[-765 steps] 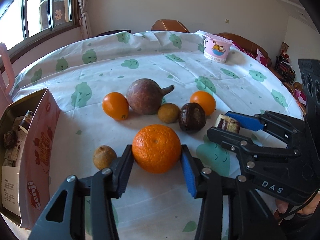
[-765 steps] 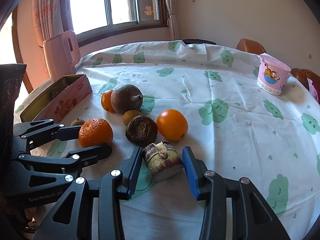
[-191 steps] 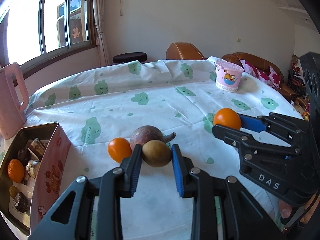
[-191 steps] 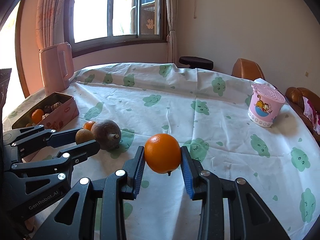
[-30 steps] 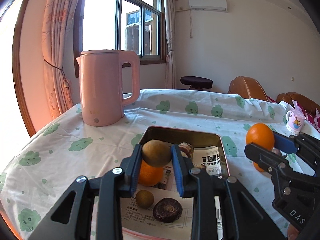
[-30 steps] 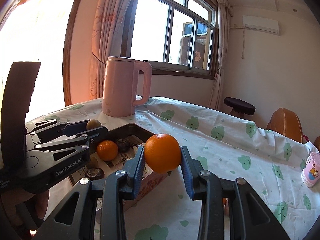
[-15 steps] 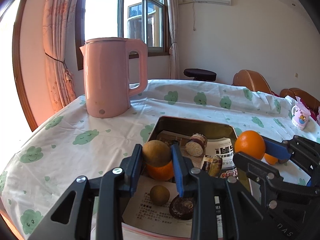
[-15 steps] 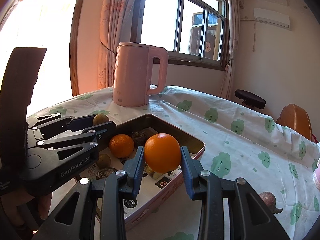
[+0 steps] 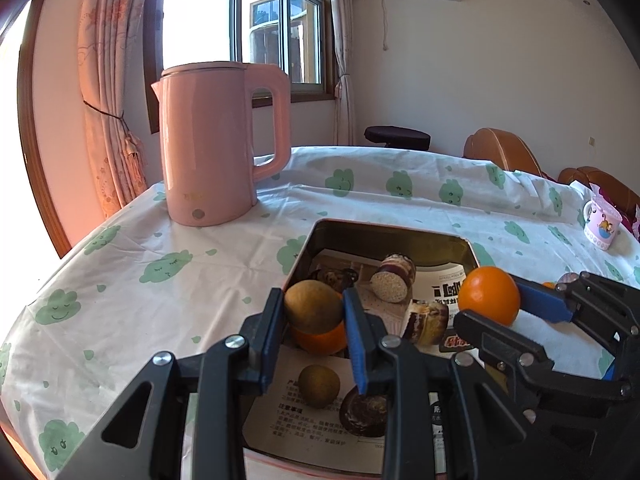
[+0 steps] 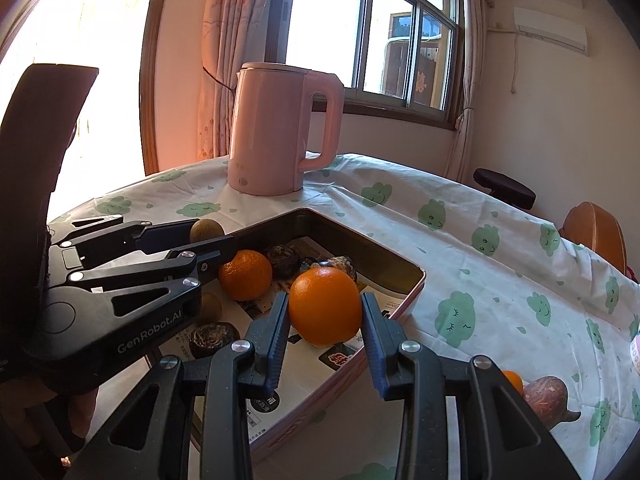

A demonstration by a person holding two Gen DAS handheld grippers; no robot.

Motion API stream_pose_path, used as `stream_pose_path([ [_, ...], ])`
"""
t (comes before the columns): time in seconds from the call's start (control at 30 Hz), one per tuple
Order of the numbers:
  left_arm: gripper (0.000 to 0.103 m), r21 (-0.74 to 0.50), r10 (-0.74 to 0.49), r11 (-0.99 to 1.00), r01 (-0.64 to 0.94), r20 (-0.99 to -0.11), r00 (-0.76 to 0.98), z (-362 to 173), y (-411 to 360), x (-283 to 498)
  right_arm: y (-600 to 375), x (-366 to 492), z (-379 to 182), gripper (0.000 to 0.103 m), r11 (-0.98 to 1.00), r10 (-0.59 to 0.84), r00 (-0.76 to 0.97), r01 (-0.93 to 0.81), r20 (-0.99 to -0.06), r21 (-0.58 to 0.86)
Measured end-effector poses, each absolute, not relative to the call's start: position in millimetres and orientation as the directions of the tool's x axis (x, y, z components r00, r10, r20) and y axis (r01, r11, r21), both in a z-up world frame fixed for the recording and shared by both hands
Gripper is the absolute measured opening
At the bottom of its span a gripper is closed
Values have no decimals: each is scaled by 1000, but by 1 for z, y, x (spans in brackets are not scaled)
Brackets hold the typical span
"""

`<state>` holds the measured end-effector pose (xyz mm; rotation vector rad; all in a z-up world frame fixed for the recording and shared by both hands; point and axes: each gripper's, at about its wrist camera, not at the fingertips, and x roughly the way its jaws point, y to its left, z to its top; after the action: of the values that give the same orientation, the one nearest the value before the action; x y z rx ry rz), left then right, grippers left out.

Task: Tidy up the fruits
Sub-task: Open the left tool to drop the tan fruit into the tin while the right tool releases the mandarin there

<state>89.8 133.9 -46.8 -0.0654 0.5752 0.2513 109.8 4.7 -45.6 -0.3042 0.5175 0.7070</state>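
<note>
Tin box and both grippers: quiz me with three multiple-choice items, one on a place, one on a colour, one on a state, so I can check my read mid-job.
1. Where does the kettle stand?
A. On the table beyond the tin box
B. Inside the tin box
C. On the floor

2. What colour is the fruit in the right gripper?
A. Green
B. Orange
C. Purple

3. How is the left gripper?
A. Open and empty
B. Shut on a brown fruit
C. Shut on the kettle handle

Answers:
1 A, the kettle sits on the tablecloth past the box's far rim.
2 B, an orange sits between the jaws.
3 B, both jaws press the brown fruit's sides above the box.
</note>
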Motion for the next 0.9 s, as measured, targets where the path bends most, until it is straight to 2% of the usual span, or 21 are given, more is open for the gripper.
stream_pose_path([
  [0.9,32,-1,170,976,-217,-618,768,-56,135,104,15,121,-56,37,713,506,596,-696,-623,-85],
])
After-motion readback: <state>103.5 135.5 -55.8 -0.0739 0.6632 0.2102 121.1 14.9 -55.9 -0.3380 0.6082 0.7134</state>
